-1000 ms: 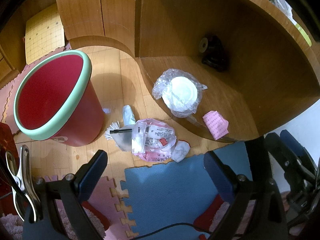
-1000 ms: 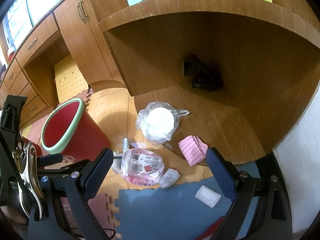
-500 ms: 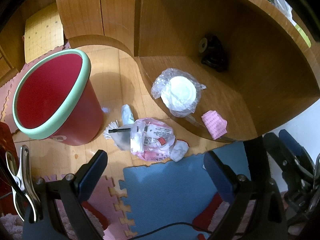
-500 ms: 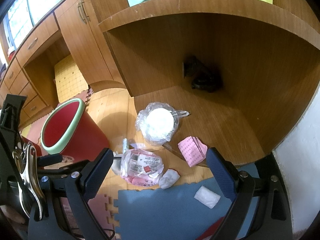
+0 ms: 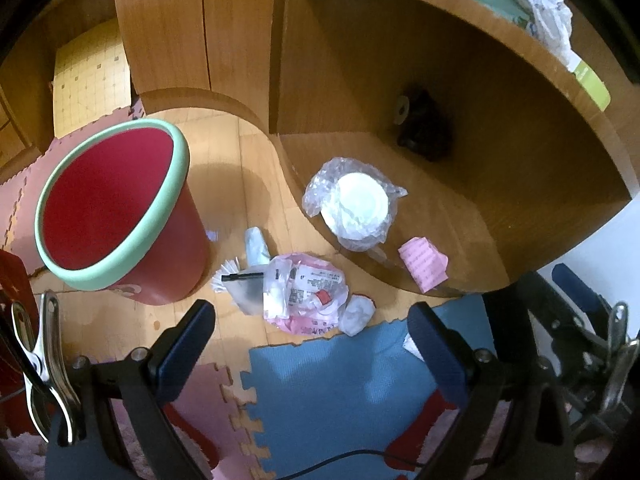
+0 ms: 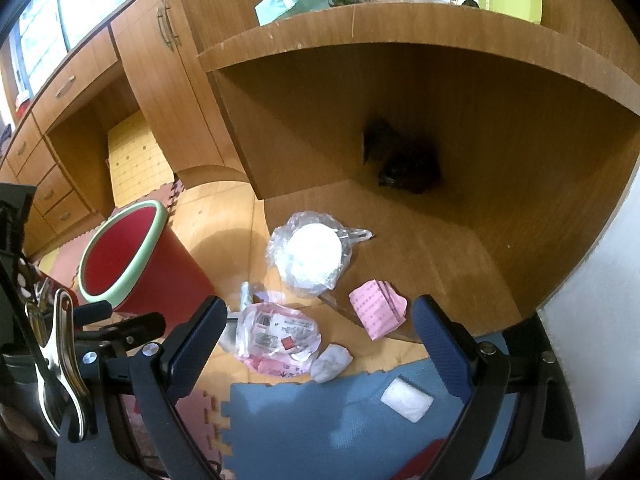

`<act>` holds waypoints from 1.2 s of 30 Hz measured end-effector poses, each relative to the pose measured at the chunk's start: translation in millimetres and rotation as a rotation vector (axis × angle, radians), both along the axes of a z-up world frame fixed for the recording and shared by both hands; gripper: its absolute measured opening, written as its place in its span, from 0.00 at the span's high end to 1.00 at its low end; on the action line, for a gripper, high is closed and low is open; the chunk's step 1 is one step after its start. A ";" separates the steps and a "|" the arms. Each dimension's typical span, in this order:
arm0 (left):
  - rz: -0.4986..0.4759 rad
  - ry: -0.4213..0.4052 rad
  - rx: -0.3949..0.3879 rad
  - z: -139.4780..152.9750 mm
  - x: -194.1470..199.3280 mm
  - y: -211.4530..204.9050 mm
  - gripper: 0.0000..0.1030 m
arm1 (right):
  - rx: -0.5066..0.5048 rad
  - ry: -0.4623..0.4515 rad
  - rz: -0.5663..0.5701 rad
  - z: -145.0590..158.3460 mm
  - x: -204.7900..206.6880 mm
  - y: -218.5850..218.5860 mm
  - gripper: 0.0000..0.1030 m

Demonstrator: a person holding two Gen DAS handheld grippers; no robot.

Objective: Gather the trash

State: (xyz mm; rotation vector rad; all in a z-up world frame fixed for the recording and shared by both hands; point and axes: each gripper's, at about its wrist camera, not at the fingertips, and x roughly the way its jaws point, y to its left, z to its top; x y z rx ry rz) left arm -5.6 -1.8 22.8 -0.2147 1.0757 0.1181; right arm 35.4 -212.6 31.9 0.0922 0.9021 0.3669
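Both claws wide apart, nothing held: left claw (image 5: 310, 332) and right claw (image 6: 320, 334) hover side by side above the floor mess, likely a survey pose before the first pick. Bin (image 5: 108, 204) stands upright on the wood floor, red with a pale green rim, mouth open and looking empty, just left of the litter so drops will be short.

Trash sits in two spots. On the floor: pink wrapper (image 5: 306, 292) with a printed label, crinkled and flat; white wad (image 5: 356, 314) touching its right edge, at the blue mat's (image 5: 340, 392) border; a white frilled paper piece with a black stick (image 5: 242, 276) on its left. A small white pad (image 6: 406, 398) lies alone on the mat near the right claw.

On the low shelf (image 5: 460, 216): white lid in clear film (image 5: 354, 204), and a pink folded slip (image 5: 424, 264) near the shelf edge. Dark object (image 5: 424, 128) at the shelf back, unclear what it is, probably not trash.

Judgement: nothing collected yet.
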 end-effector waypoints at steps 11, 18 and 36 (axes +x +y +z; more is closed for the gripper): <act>-0.051 -0.027 0.001 24.6 10.3 -1.9 0.04 | -0.028 -0.011 -0.019 1.0 1.0 -6.8 0.07; -0.072 -0.011 -0.032 9.2 44.6 0.1 0.04 | -0.071 0.037 -0.050 -24.6 7.9 -11.9 0.07; -0.115 0.016 -0.100 -39.6 124.9 19.4 0.04 | -0.350 0.300 0.026 -119.3 43.5 7.9 0.07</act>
